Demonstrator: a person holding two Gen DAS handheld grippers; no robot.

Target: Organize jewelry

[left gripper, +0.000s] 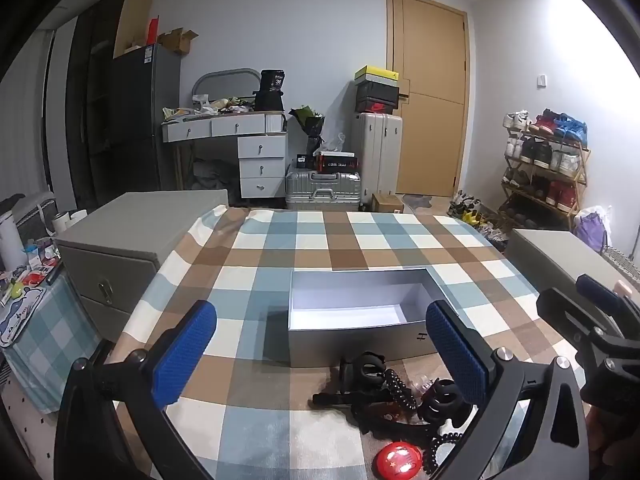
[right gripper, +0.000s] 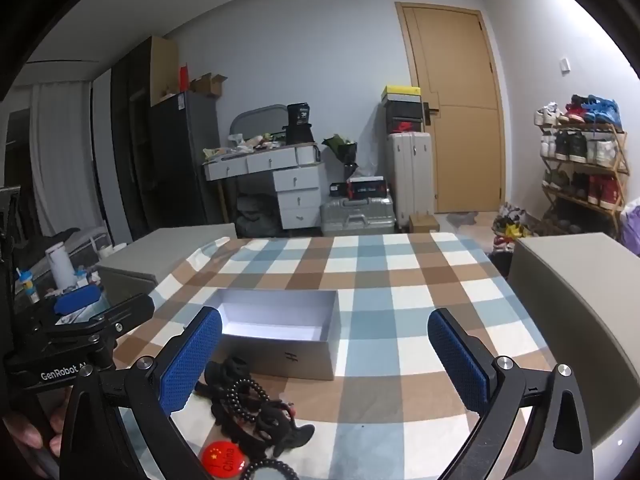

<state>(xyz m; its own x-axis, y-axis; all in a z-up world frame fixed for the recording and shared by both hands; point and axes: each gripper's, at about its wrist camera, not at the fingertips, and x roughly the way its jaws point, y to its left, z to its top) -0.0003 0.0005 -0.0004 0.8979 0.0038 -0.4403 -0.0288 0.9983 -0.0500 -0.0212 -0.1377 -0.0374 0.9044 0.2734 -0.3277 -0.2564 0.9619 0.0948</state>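
Checked cloth (left gripper: 360,240) spread over the table, blue, brown and white squares. On it, an open grey box (left gripper: 356,344), white inside, nothing seen in it, long side facing the cameras. Just in front of the box, on the near part of the cloth, a heap of jewelry (left gripper: 384,396): black claw clips (right gripper: 236,368), a black bead bracelet (right gripper: 244,396), coiled hair ties (left gripper: 444,442), all tangled and touching. Beside the heap, nearest the cameras, a red round badge (right gripper: 223,459) with yellow stars.

Left gripper (left gripper: 324,356) held above the near cloth, blue pads (left gripper: 184,360) spread wide apart, nothing between them; heap seen low between the fingers, closer to the right one. Right gripper (right gripper: 326,364) likewise wide apart and empty, tilted a little downward, heap just inside its left pad (right gripper: 190,364). Neither touching the jewelry or the box.

Behind the table: grey cabinet (left gripper: 120,248), white desk (left gripper: 240,136), suitcases (left gripper: 324,190), wooden door (left gripper: 432,92), shoe rack (left gripper: 548,160).
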